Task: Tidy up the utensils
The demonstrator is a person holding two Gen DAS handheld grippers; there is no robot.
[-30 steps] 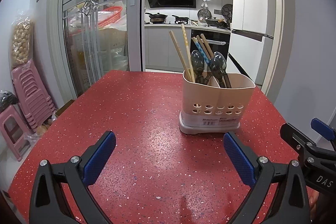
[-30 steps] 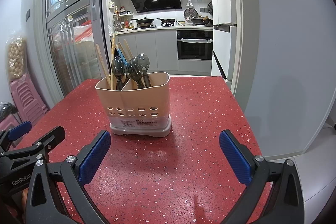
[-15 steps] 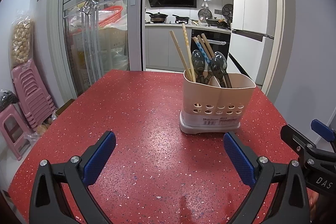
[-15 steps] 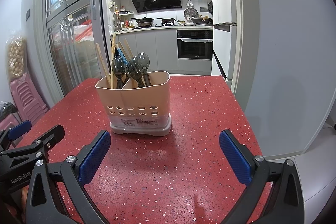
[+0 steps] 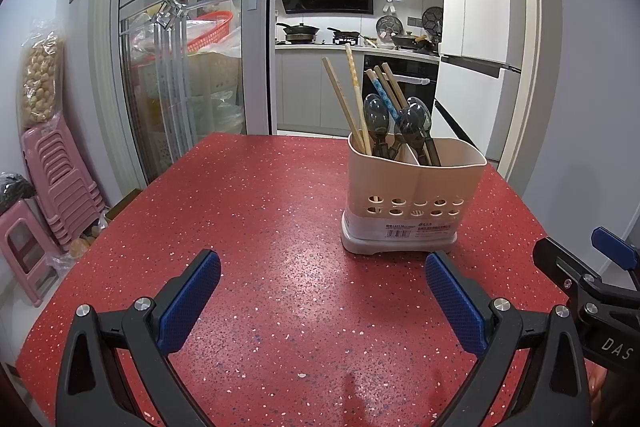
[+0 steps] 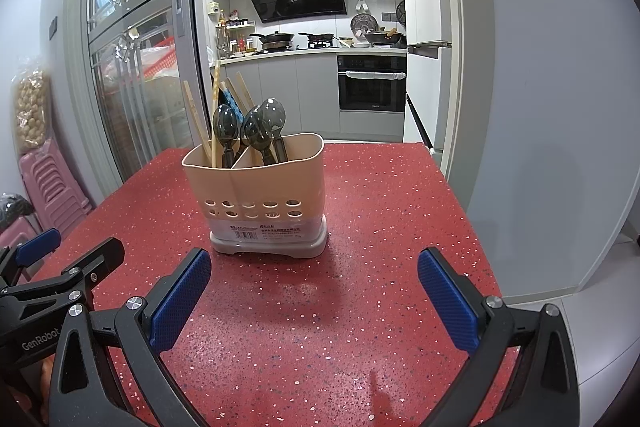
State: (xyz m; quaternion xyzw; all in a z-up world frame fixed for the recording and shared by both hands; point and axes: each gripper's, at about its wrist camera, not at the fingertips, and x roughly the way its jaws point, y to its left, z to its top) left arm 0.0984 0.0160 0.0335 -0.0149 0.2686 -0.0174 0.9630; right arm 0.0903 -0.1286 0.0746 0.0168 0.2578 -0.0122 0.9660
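Observation:
A beige utensil holder (image 5: 416, 203) with two compartments stands upright on the red speckled table (image 5: 260, 227). Several wooden chopsticks (image 5: 344, 103) and one blue patterned one lean in its left compartment. Three dark spoons (image 5: 416, 123) stand bowl-up around the divider. The holder also shows in the right wrist view (image 6: 260, 195) with its spoons (image 6: 256, 129) and chopsticks (image 6: 196, 119). My left gripper (image 5: 322, 301) is open and empty, short of the holder and left of it. My right gripper (image 6: 314, 301) is open and empty, short of the holder.
The table's right edge (image 6: 472, 211) drops to a grey floor beside a wall. Stacked pink stools (image 5: 52, 179) stand left of the table. A glass sliding door (image 5: 180, 67) and a kitchen doorway lie behind. The right gripper's side shows in the left wrist view (image 5: 580, 279).

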